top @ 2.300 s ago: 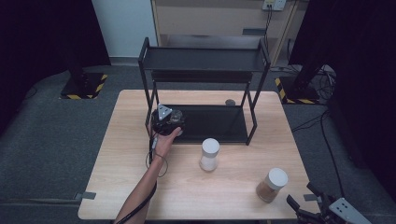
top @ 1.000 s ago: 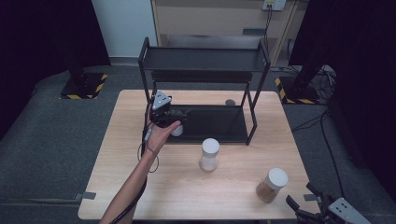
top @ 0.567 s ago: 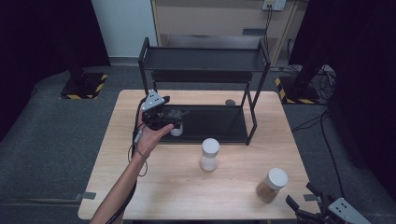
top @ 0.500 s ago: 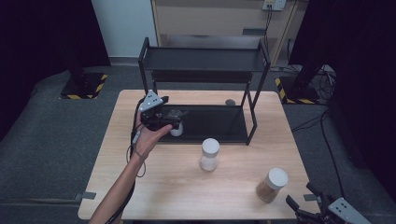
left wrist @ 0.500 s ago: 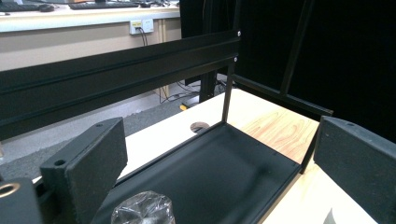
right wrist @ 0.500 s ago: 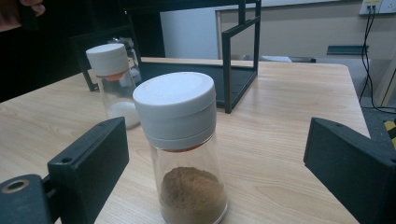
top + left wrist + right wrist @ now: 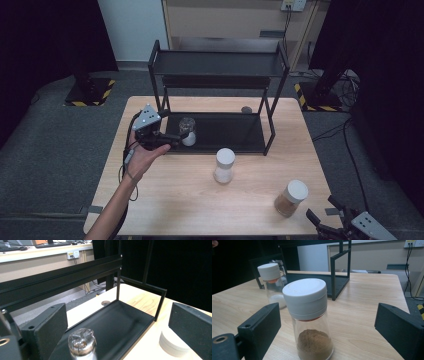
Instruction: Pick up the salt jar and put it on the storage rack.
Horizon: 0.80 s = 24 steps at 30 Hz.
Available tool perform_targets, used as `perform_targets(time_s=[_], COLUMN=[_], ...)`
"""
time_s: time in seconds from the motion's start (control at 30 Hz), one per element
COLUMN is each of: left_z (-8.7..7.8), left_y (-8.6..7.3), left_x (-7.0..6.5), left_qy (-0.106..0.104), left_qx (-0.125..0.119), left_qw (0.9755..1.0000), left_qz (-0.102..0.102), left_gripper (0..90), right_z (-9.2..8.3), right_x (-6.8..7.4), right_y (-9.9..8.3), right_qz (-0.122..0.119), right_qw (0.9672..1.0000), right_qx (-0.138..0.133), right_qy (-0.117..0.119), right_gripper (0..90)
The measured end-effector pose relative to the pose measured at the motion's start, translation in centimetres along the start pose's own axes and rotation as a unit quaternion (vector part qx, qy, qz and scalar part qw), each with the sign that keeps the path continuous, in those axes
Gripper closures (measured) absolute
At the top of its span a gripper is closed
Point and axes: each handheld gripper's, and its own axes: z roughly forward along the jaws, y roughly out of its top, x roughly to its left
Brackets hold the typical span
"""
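While fingers gape, left gripper point(image 7: 175, 141) seemingly clears shaker point(image 7: 188, 131).

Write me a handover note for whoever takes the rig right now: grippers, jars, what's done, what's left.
Left gripper: jaws open, level at the rack's left end, the small shaker just ahead between them, ungripped.
Right gripper: jaws open at the table's near right corner, facing the brown jar, not touching.
Small shaker stands on the rack's lower shelf, left end. White jar and brown jar stand on the table in front of the rack.
Done: one shaker shelved.
Left, probably: shelve the white jar and the brown jar.
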Motion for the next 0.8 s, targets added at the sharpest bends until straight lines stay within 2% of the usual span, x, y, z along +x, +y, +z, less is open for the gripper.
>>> perform_targets(time_s=[0.17,0.33,0.47,0.7,0.8], left_z=[-2.0,-3.7,-4.9,-7.0,-7.8], left_y=[-0.7,-1.5,-2.3,-3.2,-3.7], left_x=[-0.7,-1.2,-1.4,-2.5,-2.9], left_qy=[0.01,0.024,0.026,0.034,0.032], left_qx=[-0.011,-0.008,-0.014,-0.025,-0.033], left_qw=[0.9999,0.9997,0.9995,0.9991,0.9989], left_qz=[0.002,0.001,-0.004,0.005,0.003], left_gripper=[0.0,0.1,0.0,0.1,0.1], right_z=[0.0,0.0,0.0,0.0,0.0], right_x=[0.1,0.1,0.1,0.2,0.2], right_y=[0.0,0.1,0.1,0.1,0.1], right_qz=[-0.001,-0.002,-0.004,-0.005,-0.005], right_qw=[1.0,1.0,1.0,1.0,1.0], right_qx=[0.001,0.001,0.002,0.002,0.002], right_qy=[0.0,-0.001,-0.001,-0.002,-0.001], right_gripper=[7.1,7.1,7.1,7.1,7.1])
